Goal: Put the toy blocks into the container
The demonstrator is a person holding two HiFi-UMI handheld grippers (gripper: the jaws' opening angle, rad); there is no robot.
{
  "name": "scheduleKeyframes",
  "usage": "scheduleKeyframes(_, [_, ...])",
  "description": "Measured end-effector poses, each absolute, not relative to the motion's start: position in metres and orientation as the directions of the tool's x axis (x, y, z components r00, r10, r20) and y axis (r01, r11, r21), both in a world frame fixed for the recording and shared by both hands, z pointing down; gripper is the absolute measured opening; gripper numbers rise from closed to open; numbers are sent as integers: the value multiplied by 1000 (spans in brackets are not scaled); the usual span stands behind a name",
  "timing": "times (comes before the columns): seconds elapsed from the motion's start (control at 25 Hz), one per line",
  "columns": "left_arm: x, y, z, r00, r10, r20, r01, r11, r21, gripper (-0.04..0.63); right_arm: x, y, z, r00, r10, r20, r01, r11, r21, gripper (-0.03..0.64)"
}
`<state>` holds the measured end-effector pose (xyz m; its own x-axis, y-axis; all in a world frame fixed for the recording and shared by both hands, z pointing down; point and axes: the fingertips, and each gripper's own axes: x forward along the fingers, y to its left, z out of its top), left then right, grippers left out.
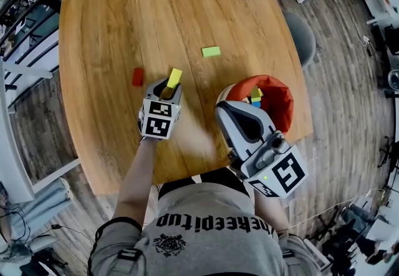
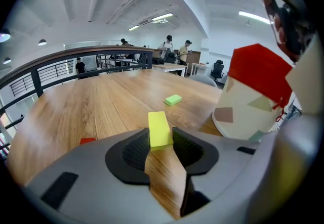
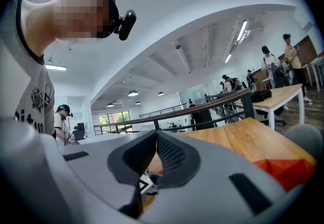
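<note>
The yellow block [image 1: 174,77] is pinched between the pads of my left tool [image 1: 167,89]. Its far end tilts up, clear of the surface [image 1: 118,13], a little in from the near edge. I judge the pickup done and the carry in hand. The next move calls for swinging the block right, over the red-lined rim of the fabric container [image 1: 282,95], and letting go above the opening. The container stands by the surface's right edge with a few blocks already inside. A green block [image 1: 211,52] lies nearer the middle of the surface, and a red block [image 1: 138,76] lies just left of the left tool; both are yet to go in. My left forearm reaches forward from the near edge, with the tool angled downward. My right tool [image 1: 225,106] is closed on nothing and held level, just beside the container's near-left side.
</note>
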<state>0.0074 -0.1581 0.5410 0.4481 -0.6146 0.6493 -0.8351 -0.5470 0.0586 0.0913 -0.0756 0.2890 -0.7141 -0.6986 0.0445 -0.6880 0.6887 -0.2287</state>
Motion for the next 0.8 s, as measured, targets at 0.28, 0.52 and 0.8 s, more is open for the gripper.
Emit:
scheduleKeyframes(0.28, [22, -141, 498, 534, -623, 571, -792, -606, 80, 150, 97, -65, 288, -680, -732, 48, -722, 657, -215, 12])
scheduleKeyframes(0.52, [37, -124, 464, 611, -608, 506, -746, -656, 112, 150, 104, -53, 285, -647, -761, 43, -749, 625, -218, 14])
scheduleKeyframes(0.8, [55, -106, 427, 686, -582, 437, -684, -720, 114, 150, 117, -39, 282, -598, -801, 37, -788, 580, -206, 14])
